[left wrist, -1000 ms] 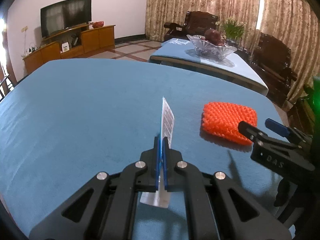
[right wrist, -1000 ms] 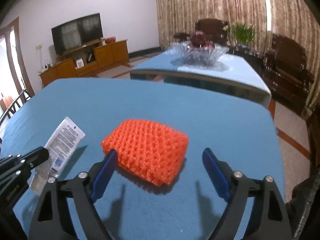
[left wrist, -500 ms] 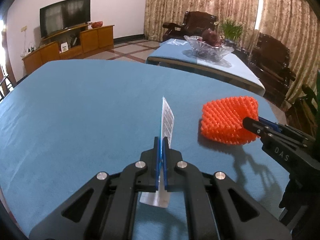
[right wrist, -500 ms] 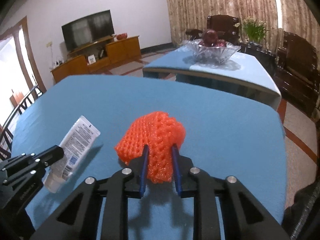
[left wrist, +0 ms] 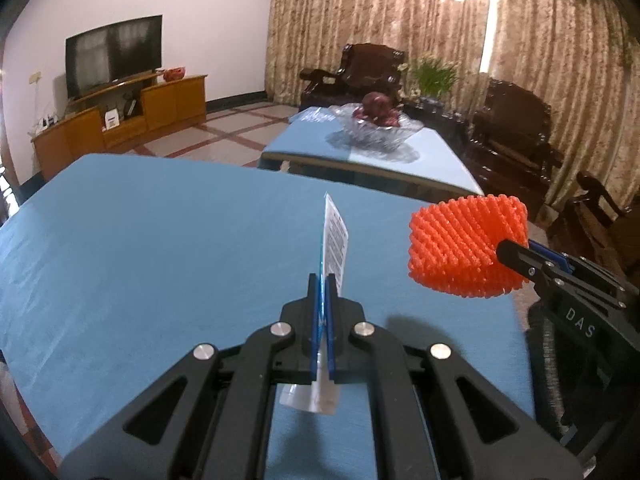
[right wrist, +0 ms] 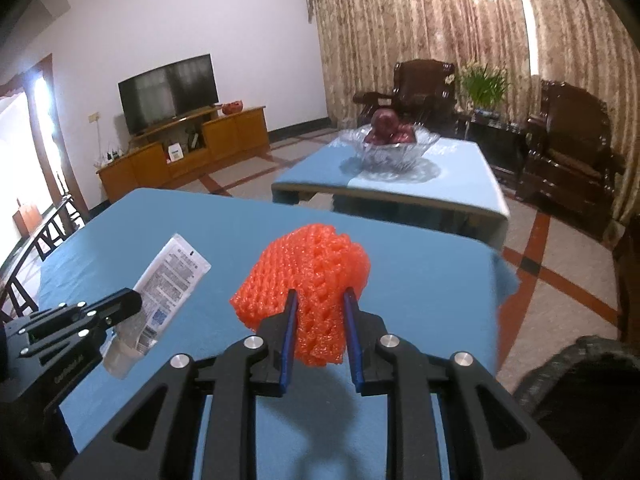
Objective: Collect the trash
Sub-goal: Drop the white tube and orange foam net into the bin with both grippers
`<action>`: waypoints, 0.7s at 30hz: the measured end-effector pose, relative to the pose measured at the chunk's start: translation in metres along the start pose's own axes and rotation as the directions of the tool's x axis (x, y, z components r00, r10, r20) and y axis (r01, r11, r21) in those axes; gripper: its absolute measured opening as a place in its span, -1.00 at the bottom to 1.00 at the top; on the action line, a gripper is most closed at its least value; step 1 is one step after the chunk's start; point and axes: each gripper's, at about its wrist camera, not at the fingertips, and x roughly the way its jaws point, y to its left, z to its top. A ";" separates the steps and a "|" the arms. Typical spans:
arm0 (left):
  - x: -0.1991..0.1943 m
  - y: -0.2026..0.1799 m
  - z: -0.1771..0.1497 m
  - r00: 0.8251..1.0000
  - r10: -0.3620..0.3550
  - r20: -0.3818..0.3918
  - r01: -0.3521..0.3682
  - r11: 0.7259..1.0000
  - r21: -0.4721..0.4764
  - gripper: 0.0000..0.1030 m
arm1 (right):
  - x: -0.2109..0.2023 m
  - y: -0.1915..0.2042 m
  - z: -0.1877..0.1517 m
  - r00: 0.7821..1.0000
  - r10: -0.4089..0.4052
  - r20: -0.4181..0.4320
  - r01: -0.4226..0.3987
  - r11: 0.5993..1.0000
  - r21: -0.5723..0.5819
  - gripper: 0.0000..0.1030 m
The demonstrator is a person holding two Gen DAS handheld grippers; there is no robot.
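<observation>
Your left gripper (left wrist: 323, 280) clamps the tube (left wrist: 334, 240), print unreadable; your right gripper (right wrist: 319, 300), lettered "DAS", clamps the orange foam net (right wrist: 310, 268).

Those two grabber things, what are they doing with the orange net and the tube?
A person is picking up trash with a gripper in each hand. The left gripper is shut on a flattened white tube. The right gripper is squeezing an orange foam net. Both pieces are held up off the blue table. No trash bin shows in either view.
</observation>
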 end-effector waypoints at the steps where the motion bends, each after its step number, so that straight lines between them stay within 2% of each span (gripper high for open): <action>1: -0.006 -0.006 0.001 1.000 -0.010 0.007 0.010 1.000 0.006 -0.96 | -0.007 -0.001 0.000 1.000 -0.001 0.006 0.001 1.000 0.001 -0.57; 9: -0.047 -0.046 0.004 0.996 -0.079 0.047 0.077 0.996 0.054 -0.96 | -0.066 -0.022 0.005 0.998 -0.036 0.060 0.035 0.999 0.019 -0.57; 21: -0.091 -0.101 -0.002 0.982 -0.171 0.077 0.161 0.979 0.126 -0.96 | -0.139 -0.052 -0.007 0.987 -0.105 0.122 0.099 0.994 0.054 -0.57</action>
